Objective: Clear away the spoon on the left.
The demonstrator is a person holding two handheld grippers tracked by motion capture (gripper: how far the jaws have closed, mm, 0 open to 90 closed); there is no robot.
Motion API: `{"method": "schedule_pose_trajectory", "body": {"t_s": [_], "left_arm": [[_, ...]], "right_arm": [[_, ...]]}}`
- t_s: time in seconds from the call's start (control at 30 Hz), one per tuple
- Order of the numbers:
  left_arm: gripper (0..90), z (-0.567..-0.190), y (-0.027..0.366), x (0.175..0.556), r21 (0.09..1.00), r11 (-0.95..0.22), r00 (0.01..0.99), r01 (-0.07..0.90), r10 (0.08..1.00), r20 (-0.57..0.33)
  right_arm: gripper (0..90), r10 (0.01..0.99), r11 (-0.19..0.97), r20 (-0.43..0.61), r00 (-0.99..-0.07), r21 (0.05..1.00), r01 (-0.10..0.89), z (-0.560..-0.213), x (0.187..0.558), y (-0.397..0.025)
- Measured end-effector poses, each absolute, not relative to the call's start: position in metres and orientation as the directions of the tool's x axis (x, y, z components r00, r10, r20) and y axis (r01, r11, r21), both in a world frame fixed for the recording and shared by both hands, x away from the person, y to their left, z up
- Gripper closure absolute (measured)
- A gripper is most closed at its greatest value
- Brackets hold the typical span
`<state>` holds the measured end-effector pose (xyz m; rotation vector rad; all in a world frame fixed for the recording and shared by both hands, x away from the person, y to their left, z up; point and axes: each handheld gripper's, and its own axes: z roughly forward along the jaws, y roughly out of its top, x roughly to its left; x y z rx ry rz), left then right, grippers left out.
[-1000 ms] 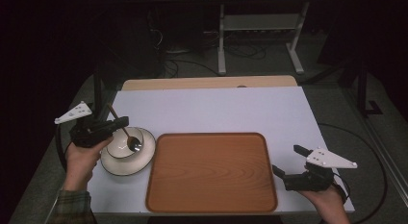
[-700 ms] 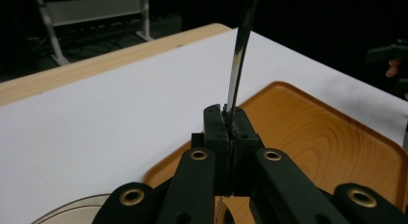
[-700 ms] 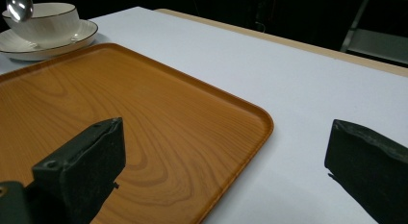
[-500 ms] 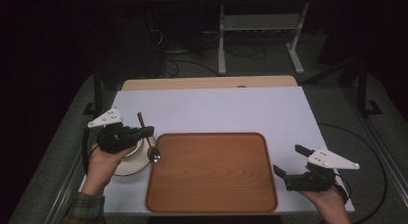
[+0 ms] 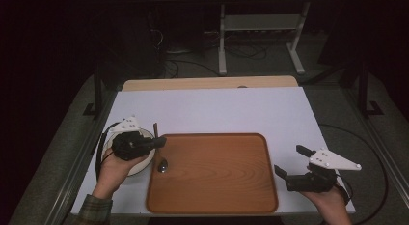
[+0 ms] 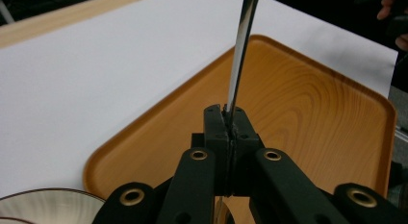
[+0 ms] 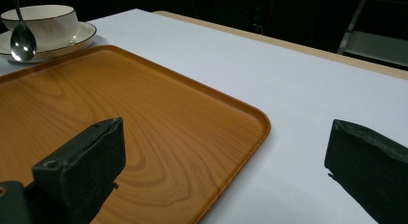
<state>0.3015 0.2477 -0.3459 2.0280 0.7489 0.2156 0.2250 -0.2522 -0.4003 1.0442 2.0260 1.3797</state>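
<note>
Spoon [image 5: 160, 152] hanging near upright, long axis steep, bowl end down over the near-left corner of the wooden tray [image 5: 212, 205], handle tip poking up past the jaws. Clamped on the handle by the left hand-held gripper [image 5: 159, 143], jaws pressed together with only the thin steel between them, seen plainly in the left gripper view [image 6: 230, 123]. Just behind and below that hand-held gripper, white cup and saucer [image 5: 140, 162] on the worktop [image 5: 217, 109], touching the tray's left edge or very close to it. Far across the tray, right hand-held gripper [image 5: 293, 163] held low over the worktop's near-right corner, jaws spread wide apart, gripping nothing.
</note>
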Motion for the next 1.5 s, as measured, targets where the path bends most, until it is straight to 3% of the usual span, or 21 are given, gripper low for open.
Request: {"method": "schedule_pose_trajectory", "body": {"t_s": [0.5,1.5], "left_arm": [[88.9,-0.372,0.218,0.304,0.765,-0.472,0.832,0.437,0.535,-0.145],[88.4,-0.396,0.171,0.318,0.737,-0.526,0.858,0.425,0.493,-0.143]], "right_arm": [[0.0,0.798,0.201,0.037,-0.602,0.925,0.323,-0.401,0.225,-0.253],[0.0,0.797,0.207,0.031,-0.603,0.925,0.32,-0.401,0.225,-0.251]]}}
